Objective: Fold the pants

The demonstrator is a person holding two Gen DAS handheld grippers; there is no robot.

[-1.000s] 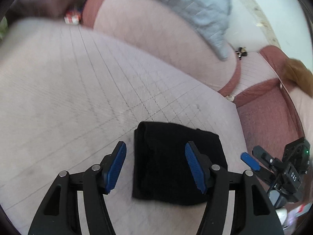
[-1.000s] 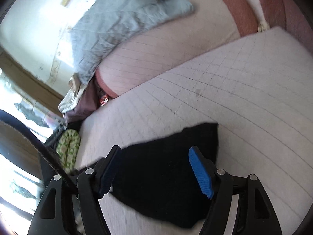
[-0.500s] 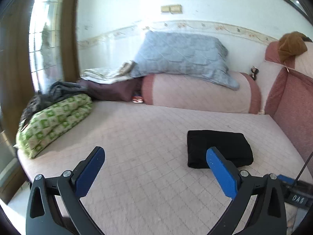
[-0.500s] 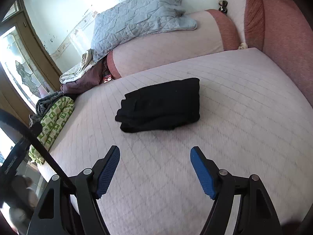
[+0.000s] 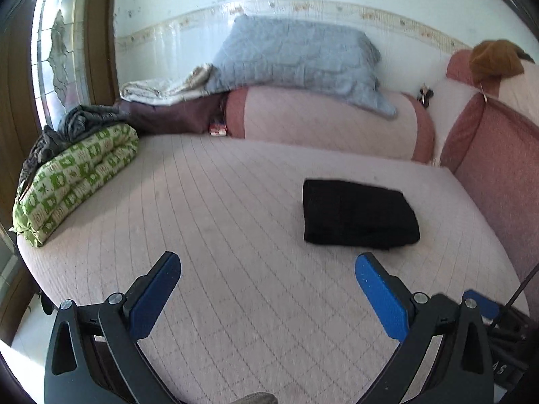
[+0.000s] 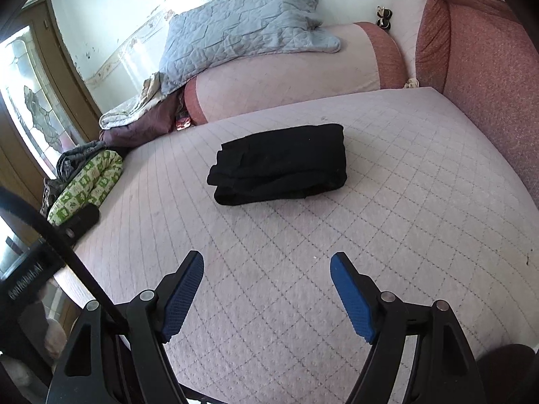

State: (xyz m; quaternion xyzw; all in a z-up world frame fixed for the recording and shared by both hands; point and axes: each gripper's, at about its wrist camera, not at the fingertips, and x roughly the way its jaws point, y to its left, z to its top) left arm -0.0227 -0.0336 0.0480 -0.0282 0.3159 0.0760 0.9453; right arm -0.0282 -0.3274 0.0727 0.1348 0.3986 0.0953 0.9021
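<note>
Pants [image 6: 281, 163]: folded compact on bed [image 6: 387, 219], at 12 o'clock; task looks done.
Jaws: left gripper [image 5: 267, 274] and right gripper [image 6: 266, 269] wide apart, holding nothing.

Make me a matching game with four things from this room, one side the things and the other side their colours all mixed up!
Things:
1. folded pants
2. quilted blanket
3. patterned bundle
4. gripper pads

Colours:
A. green and white
B. bright blue
C. black
D. pale grey-blue

Pairs: 1-C, 2-D, 3-A, 4-B
</note>
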